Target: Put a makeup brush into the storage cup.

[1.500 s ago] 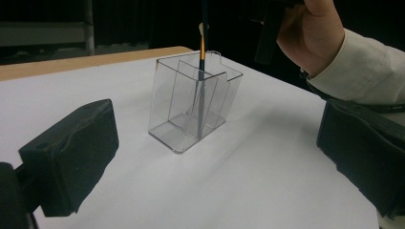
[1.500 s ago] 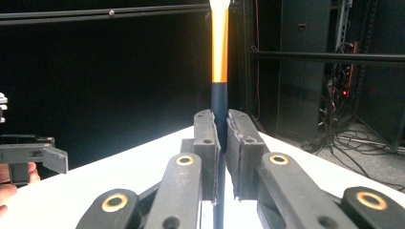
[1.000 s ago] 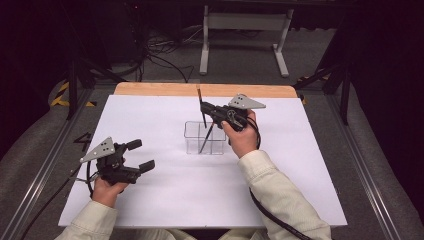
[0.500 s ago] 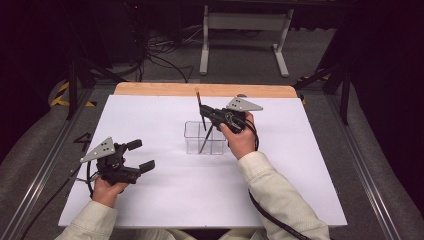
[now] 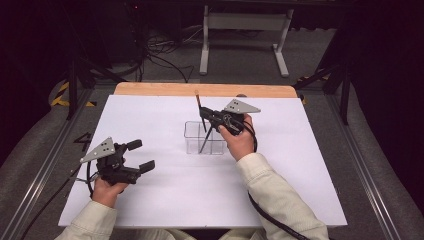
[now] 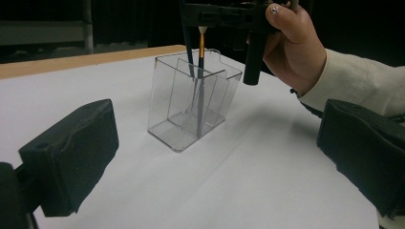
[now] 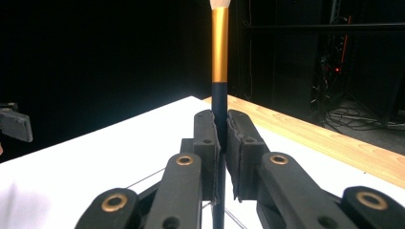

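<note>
A clear plastic box (image 5: 192, 135) with an inner divider stands mid-table, also seen in the left gripper view (image 6: 177, 124). My right gripper (image 5: 206, 116) hovers just over it, shut on a dark-handled brush (image 5: 198, 104) that stands upright, gold ferrule (image 7: 219, 47) and pale bristles up. The jaws (image 7: 222, 131) clamp its handle, and its lower end reaches down into the box. A second brush (image 6: 201, 47) with a gold ferrule leans inside the box. My left gripper (image 5: 141, 155) rests low on the white sheet at the left, open with nothing between its pads (image 6: 71, 152).
A white sheet (image 5: 300, 165) covers the table, with a wooden strip (image 5: 150, 89) along its far edge. Beyond it are a metal stand (image 5: 242, 22) and cables on the floor. Metal rails run along both sides.
The right gripper with its brush has sunk very slightly toward the box. The left hand has kept still.
</note>
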Tool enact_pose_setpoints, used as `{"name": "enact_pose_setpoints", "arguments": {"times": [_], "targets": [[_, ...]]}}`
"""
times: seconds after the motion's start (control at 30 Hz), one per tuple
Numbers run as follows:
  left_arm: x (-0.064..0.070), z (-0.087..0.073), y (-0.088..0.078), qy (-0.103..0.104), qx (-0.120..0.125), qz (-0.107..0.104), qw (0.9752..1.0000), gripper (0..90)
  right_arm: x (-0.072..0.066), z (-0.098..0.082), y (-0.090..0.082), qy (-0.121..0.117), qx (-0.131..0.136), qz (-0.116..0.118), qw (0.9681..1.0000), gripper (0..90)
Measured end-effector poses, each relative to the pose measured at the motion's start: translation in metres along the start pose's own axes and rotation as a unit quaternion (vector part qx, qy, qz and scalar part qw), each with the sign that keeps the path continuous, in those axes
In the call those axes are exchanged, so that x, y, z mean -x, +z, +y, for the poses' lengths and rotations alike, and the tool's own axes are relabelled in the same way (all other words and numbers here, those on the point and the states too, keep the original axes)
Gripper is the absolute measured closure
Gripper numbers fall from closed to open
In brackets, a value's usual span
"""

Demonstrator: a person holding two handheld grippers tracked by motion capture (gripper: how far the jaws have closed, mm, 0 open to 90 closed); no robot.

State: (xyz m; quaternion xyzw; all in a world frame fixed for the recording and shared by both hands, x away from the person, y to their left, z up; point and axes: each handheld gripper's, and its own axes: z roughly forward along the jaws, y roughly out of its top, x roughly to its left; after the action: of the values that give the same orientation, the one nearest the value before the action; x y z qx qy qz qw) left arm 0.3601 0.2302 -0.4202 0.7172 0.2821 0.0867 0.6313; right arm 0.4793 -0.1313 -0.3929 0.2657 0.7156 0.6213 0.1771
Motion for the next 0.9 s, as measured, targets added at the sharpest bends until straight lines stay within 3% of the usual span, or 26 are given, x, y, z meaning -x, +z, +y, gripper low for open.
{"name": "enact_pose_setpoints", "arguments": {"times": [0.9], "targets": [[-0.0001, -0.0002, 0.0008, -0.002, -0.002, 0.0, 1.0, 1.2, -0.005, -0.0104, -0.006, -0.013, -0.035, -0.008, 0.9993, 83.4]]}}
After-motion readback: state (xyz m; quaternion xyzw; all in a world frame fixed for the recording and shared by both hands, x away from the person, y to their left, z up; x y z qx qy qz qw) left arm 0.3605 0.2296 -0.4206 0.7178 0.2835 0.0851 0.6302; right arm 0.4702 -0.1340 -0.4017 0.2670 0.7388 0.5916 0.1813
